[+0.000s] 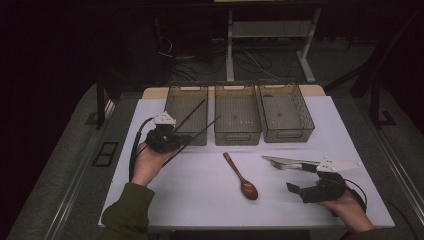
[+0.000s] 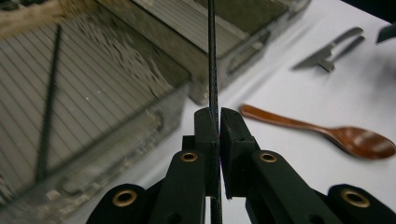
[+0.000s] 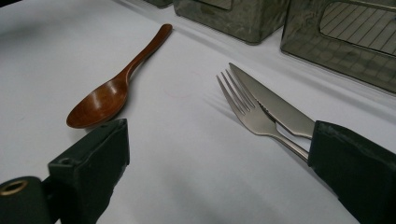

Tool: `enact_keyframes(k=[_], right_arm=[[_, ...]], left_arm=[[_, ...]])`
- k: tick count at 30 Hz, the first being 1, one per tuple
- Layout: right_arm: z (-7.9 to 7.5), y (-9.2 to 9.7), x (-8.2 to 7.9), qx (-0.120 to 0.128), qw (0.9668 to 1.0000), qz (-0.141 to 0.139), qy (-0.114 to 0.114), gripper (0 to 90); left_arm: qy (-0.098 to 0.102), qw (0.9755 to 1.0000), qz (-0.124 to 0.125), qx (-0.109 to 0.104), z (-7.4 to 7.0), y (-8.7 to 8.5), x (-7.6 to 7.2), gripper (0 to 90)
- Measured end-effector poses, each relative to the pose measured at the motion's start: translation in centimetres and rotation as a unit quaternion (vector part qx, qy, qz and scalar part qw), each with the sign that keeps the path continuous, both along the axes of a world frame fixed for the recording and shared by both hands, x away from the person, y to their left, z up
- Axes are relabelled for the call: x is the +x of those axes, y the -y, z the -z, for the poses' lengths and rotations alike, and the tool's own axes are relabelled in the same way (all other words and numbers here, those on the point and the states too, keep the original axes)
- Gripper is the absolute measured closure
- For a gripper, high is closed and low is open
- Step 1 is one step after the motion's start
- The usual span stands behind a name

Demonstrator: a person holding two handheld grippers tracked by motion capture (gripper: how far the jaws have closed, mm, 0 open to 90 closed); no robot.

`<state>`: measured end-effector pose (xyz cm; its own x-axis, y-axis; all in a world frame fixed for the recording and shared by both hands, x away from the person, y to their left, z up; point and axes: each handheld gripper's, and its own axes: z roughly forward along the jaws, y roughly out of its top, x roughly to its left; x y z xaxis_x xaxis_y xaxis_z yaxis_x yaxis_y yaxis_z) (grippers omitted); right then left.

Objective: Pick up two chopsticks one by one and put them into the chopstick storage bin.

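Left gripper (image 2: 218,122) pinching thin black chopstick (image 2: 212,60), just over near edge of leftmost translucent grey bin (image 1: 186,116); second black chopstick (image 2: 48,105) lying inside. Right gripper (image 3: 219,163) spread wide, low over white table (image 1: 200,185); brown wooden spoon (image 3: 116,86), steel fork (image 3: 245,109), steel knife (image 3: 273,102) just ahead.

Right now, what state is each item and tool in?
left tool: shut on a black chopstick, lifted.
second chopstick: lying in the left bin.
middle bin, right bin: look empty.
wooden spoon: flat on the table.
fork, knife: side by side, flat.
right tool: open.
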<state>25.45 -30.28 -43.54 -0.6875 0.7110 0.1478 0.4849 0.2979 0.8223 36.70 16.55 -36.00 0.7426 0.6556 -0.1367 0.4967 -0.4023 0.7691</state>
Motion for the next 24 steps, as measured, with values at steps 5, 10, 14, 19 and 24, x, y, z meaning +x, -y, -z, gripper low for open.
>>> enact_keyframes(k=[5,10,14,19,24], right_arm=[[0.0,0.0,0.0,0.000,1.0000,-0.001,0.000,4.8],[0.0,0.0,0.0,0.000,1.0000,0.000,0.000,4.8],[0.0,0.0,0.0,0.001,1.0000,0.000,0.000,4.8],[0.0,0.1,0.0,0.001,1.0000,-0.001,0.001,4.8],[0.0,0.1,-0.1,0.002,1.0000,-0.001,0.000,4.8]], left_arm=[[0.000,0.9997,-0.022,0.000,-0.8,-0.3,2.2,86.0],[-0.002,0.9988,-0.048,0.006,-1.6,-0.6,4.7,86.0],[-0.001,0.9982,-0.060,0.009,-2.1,-0.7,6.4,85.9],[0.003,0.9965,-0.083,0.008,-2.4,-0.8,8.7,85.8],[-0.007,0.9935,-0.114,0.003,-2.1,-0.9,10.7,85.7]])
